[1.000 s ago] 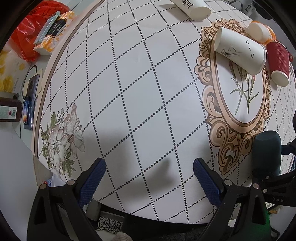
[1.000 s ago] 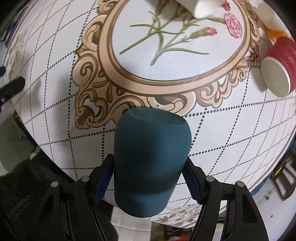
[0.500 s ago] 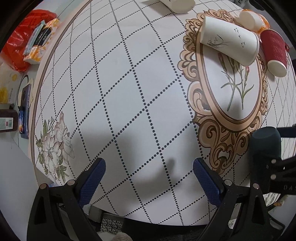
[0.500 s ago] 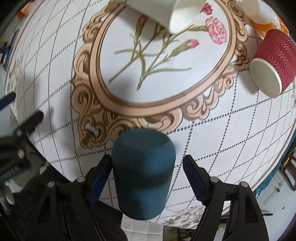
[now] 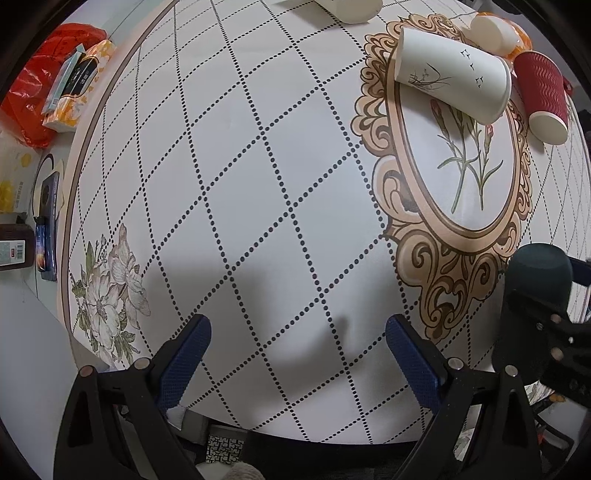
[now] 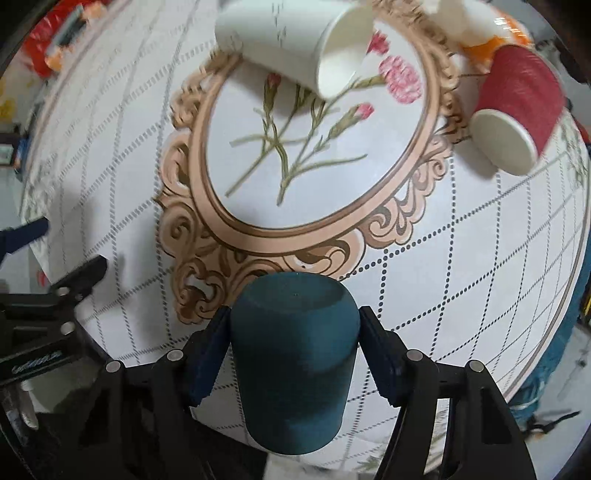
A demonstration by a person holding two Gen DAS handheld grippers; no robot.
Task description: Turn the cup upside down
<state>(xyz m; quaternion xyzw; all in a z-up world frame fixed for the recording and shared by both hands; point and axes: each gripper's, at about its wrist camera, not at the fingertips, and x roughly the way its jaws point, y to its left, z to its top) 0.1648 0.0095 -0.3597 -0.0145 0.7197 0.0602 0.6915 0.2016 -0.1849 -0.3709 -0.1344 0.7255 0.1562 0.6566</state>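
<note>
A dark teal cup (image 6: 295,354) stands upside down, base up, near the front edge of the round table (image 6: 461,266). My right gripper (image 6: 293,350) has a blue pad on each side of it; the pads look close to or just touching its wall. The cup also shows in the left wrist view (image 5: 535,295) at the far right, with the right gripper around it. My left gripper (image 5: 297,354) is open and empty above the table's front edge, left of the cup.
A white paper cup (image 5: 454,74) lies on its side on the floral oval. A red ribbed cup (image 5: 543,96) lies beside it, an orange and white one (image 5: 495,33) behind. Another white cup (image 5: 351,9) lies at the far edge. Red bag and boxes (image 5: 55,92) sit at left.
The right gripper opened a little around the teal cup half a second ago, then came in close again and pulled back and up. The left gripper stayed open and shifted slightly.
</note>
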